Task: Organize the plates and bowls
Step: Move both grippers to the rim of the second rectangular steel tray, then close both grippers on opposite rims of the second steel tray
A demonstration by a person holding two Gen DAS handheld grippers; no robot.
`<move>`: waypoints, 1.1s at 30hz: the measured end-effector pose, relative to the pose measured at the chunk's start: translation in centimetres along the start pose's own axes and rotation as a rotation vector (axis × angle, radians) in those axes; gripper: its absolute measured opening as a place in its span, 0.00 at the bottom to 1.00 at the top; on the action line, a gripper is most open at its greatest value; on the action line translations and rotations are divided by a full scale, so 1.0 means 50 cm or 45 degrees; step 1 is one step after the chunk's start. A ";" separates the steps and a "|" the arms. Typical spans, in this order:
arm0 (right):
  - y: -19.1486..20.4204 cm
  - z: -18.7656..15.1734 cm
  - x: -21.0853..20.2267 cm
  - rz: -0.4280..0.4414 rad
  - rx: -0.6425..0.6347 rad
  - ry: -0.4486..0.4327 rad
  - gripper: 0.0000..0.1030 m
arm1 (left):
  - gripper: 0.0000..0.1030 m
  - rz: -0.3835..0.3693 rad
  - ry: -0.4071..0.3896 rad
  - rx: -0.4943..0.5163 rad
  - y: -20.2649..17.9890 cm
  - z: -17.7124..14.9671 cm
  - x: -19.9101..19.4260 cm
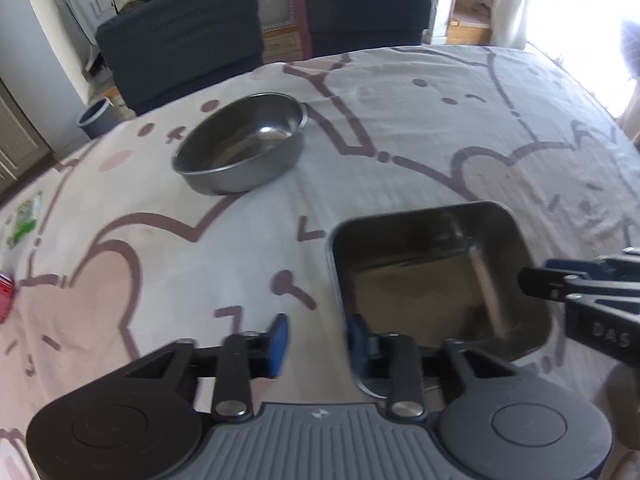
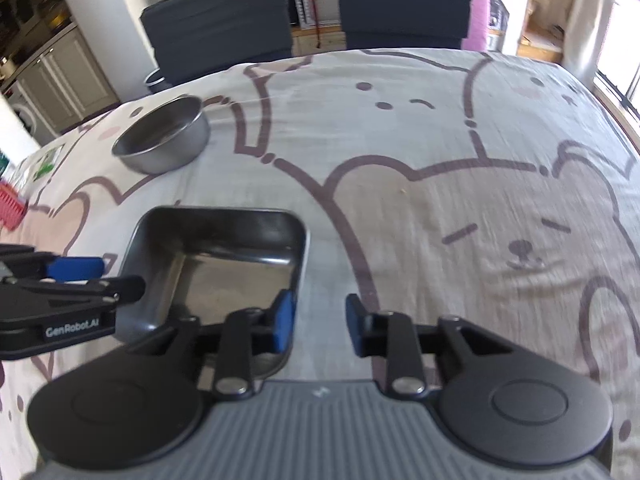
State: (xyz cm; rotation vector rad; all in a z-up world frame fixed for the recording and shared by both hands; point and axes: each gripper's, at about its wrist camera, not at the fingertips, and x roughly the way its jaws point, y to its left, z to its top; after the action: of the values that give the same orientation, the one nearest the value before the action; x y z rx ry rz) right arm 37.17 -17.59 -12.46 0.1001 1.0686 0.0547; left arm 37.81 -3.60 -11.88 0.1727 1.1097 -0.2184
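A square steel tray (image 1: 420, 280) (image 2: 224, 248) lies on the bear-print tablecloth near me, empty. A round steel bowl (image 1: 240, 148) (image 2: 162, 140) stands farther back to the left, also empty. My left gripper (image 1: 318, 332) straddles the tray's left wall near its front corner, one blue pad inside and one outside, with cloth showing in the gap. My right gripper (image 2: 320, 316) straddles the tray's right wall the same way; its pads stand apart from the wall. Each gripper also shows at the edge of the other's view, the right gripper (image 1: 560, 280) and the left gripper (image 2: 100, 276).
Two dark chairs (image 1: 180, 36) (image 2: 404, 4) stand behind the table's far edge. A green and white packet (image 1: 26, 220) and a red item (image 2: 12, 204) lie at the table's left edge. A grey bin (image 1: 94, 118) sits on the floor.
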 end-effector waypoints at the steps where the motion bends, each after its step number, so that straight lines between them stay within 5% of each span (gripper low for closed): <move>1: 0.002 0.000 0.000 0.017 -0.001 -0.002 0.20 | 0.17 -0.019 0.002 -0.014 0.000 0.000 0.000; 7: 0.011 0.000 -0.002 0.035 -0.021 0.002 0.06 | 0.05 -0.042 -0.015 -0.020 -0.011 -0.001 -0.007; 22: -0.037 -0.009 -0.128 0.029 -0.034 -0.160 0.05 | 0.04 -0.143 -0.181 -0.174 -0.064 -0.014 -0.139; 33: -0.140 -0.051 -0.271 0.146 0.087 -0.285 0.04 | 0.04 -0.218 -0.312 -0.163 -0.142 -0.051 -0.247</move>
State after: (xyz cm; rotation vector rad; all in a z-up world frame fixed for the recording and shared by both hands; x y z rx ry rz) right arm 28.41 -25.66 -2.60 0.2238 0.8409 0.1080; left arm 28.48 -8.73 -2.06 -0.0628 0.8910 -0.3114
